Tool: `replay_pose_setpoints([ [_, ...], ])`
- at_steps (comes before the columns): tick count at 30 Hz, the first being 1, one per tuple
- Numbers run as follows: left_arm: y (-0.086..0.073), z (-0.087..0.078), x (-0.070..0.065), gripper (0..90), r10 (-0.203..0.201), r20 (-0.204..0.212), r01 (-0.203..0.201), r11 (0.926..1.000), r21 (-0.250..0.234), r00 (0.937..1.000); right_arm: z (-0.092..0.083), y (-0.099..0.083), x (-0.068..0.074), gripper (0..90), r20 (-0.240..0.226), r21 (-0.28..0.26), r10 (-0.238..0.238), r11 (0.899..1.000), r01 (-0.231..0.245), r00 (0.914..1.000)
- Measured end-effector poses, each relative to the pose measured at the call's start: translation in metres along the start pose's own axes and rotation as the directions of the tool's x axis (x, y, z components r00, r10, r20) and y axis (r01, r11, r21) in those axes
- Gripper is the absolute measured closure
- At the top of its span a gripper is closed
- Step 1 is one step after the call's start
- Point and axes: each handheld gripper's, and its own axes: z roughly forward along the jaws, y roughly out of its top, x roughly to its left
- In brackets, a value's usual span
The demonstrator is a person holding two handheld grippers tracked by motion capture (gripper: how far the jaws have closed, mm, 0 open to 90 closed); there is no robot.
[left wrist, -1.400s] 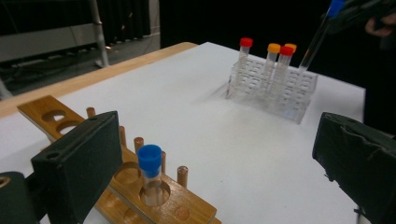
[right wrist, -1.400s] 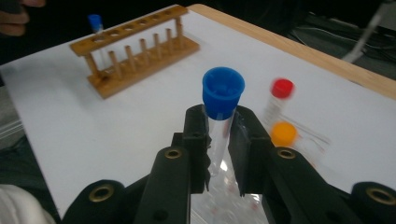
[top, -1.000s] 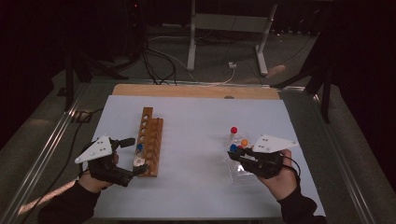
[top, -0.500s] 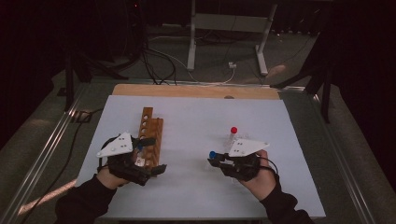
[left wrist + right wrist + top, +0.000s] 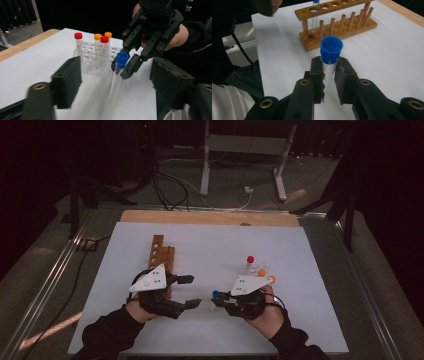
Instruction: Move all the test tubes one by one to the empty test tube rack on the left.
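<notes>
My right gripper (image 5: 222,301) is shut on a clear tube with a blue cap (image 5: 216,294), holding it just under the cap (image 5: 331,49) with the tube upright above the white mat. My left gripper (image 5: 193,291) faces it from the left. Its jaws have just been closing and stand part open. In the left gripper view the tube (image 5: 115,82) hangs from the right gripper (image 5: 124,68) a little ahead of my left jaws, with nothing touching them. The wooden rack (image 5: 159,251) lies behind my left hand and holds one blue-capped tube (image 5: 315,10).
A clear plastic rack (image 5: 88,51) with red- and orange-capped tubes (image 5: 250,259) stands behind my right hand. The white mat (image 5: 210,245) covers the table, with a wooden strip (image 5: 200,217) along its far edge. Cables and a metal stand lie on the floor beyond.
Both hands have come toward the middle of the mat. The right gripper carried the blue-capped tube left from the clear rack. The left gripper left the wooden rack, and its jaws narrowed.
</notes>
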Motion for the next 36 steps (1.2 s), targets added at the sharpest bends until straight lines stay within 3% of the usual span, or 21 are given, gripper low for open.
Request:
replay_pose_setpoints([
  [19, 0.001, 0.025, -0.012, 53.9, 0.066, 0.026, -0.067, 0.9975, 0.024, 0.9975, 0.008, 0.001, 0.008, 77.2, -0.034, 0.011, -0.015, 1.000, 0.015, 0.9993],
  [36, 0.001, 0.037, -0.013, 75.8, 0.100, 0.034, -0.101, 0.9943, 0.033, 0.9944, 0.007, 0.002, 0.009, 77.1, -0.035, 0.009, -0.016, 1.000, 0.016, 0.9993],
])
